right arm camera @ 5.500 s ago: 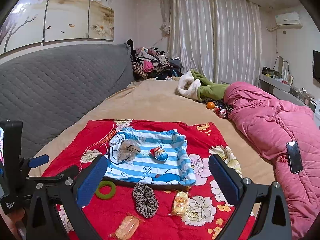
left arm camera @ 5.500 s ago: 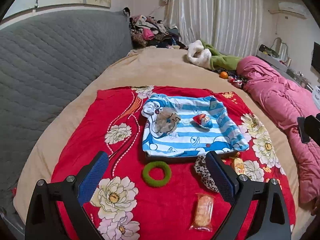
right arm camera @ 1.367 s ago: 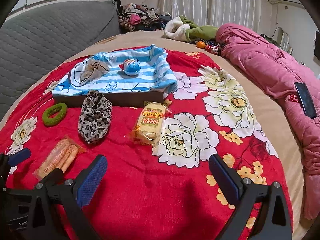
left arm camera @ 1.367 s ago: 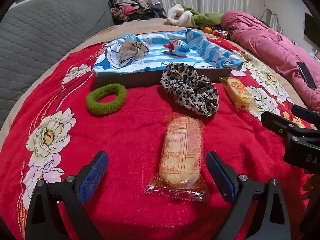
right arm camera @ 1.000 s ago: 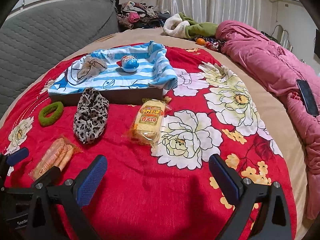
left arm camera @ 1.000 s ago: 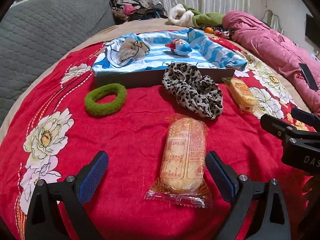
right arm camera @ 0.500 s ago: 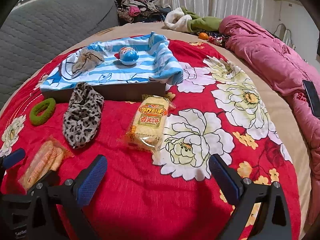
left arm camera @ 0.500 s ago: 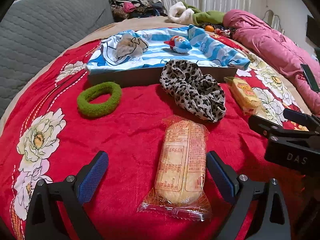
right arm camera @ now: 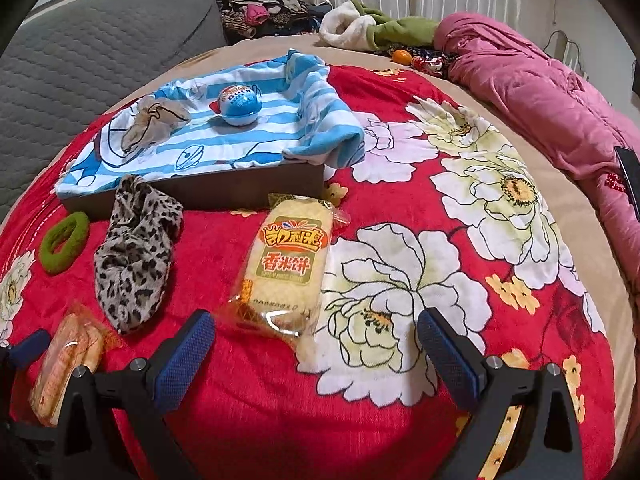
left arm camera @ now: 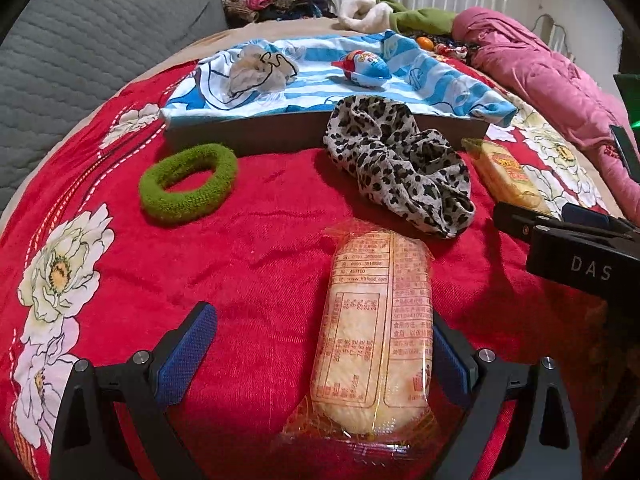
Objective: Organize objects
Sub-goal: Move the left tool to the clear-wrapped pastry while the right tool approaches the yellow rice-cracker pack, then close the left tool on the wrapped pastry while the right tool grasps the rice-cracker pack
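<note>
My left gripper (left arm camera: 318, 360) is open and low over the red floral blanket, with an orange cracker packet (left arm camera: 376, 340) lying lengthwise between its fingers, nearer the right one. My right gripper (right arm camera: 318, 354) is open too, and a yellow rice-cracker packet (right arm camera: 288, 264) lies just ahead of its fingertips. A green hair tie (left arm camera: 188, 184) and a leopard scrunchie (left arm camera: 400, 164) lie in front of a shallow brown box (left arm camera: 280, 132). The box is lined with a blue striped cloth and holds a beige scrunchie (left arm camera: 260, 70) and a blue egg toy (left arm camera: 366, 68).
A pink duvet (right arm camera: 540, 96) with a phone (right arm camera: 630, 176) on it runs along the right. A grey padded headboard (right arm camera: 100, 48) stands at the left. Heaped clothes (right arm camera: 264, 12) and an orange (right arm camera: 401, 56) lie at the far end of the bed.
Both grippers have moved forward and lower over the blanket. The orange packet now lies between the left fingers, and the yellow packet is closer to the right fingertips.
</note>
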